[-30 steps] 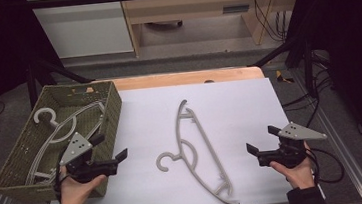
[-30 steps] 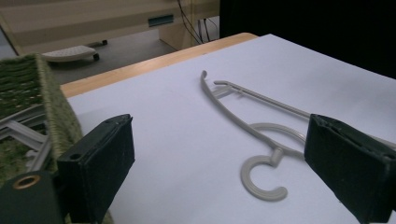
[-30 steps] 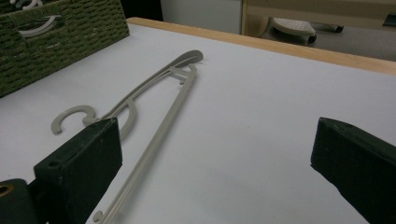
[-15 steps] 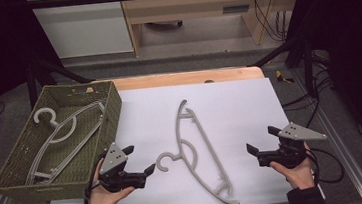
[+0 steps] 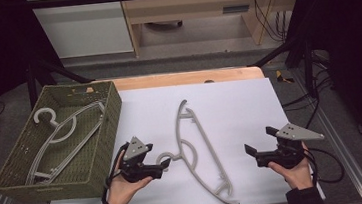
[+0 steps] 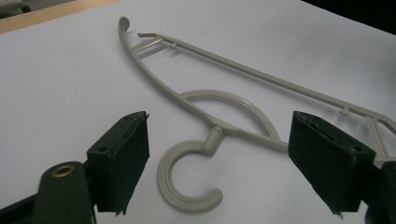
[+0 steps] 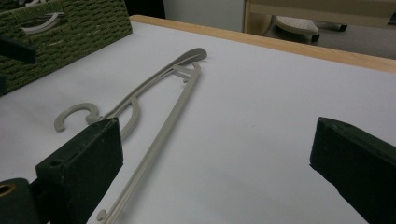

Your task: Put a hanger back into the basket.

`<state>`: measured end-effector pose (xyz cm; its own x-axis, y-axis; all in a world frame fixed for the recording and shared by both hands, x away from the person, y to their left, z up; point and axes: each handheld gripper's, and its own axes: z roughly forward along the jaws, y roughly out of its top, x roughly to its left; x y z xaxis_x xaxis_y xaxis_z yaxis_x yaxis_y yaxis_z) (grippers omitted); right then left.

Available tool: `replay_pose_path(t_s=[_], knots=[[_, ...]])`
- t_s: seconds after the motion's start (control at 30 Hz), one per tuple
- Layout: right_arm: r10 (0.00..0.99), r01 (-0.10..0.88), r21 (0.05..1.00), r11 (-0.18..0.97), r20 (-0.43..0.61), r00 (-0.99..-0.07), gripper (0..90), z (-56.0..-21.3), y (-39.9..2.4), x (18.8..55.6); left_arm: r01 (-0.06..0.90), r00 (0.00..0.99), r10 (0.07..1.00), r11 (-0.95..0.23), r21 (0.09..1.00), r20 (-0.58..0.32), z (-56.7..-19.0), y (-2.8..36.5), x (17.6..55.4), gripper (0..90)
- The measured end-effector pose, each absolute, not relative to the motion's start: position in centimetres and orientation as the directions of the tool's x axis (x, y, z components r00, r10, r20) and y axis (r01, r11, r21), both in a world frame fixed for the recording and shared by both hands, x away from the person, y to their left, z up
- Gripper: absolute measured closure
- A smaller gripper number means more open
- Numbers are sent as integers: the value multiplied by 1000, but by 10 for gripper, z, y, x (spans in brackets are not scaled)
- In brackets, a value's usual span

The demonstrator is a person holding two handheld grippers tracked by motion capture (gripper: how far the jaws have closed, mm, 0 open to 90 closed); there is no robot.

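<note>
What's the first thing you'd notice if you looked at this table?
A grey hanger lies flat in the middle of the white table. The left gripper sits right at its hook, jaws on either side of the hook but not pressing it, and they have just been closing. On the left, a green woven basket holds another hanger.

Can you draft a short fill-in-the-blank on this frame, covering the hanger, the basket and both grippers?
1. The grey hanger on the white table lies with its ____ between the left gripper's jaws, which have just been closing without touching it.
2. A second hanger lies inside the woven ____.
3. The right gripper's jaws stand ____, holding nothing.

Missing words: hook; basket; open
</note>
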<state>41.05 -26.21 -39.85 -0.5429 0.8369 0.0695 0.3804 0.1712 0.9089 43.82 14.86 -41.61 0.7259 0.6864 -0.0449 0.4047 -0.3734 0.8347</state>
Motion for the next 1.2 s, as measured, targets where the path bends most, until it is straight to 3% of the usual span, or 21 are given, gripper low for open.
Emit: replay_pose_path(t_s=[0.43,0.67,1.2], knots=[[838,382,909,167,73,-541,30,-399,-262,411,454,695,718,-403,794,-33,-442,111,474,262],[837,383,908,169,74,-543,30,-400,-261,412,494,674,738,-420,761,-30,-461,101,493,339],[834,388,905,175,73,-546,31,-400,-260,413,527,663,748,-443,725,-24,-479,85,504,447]])
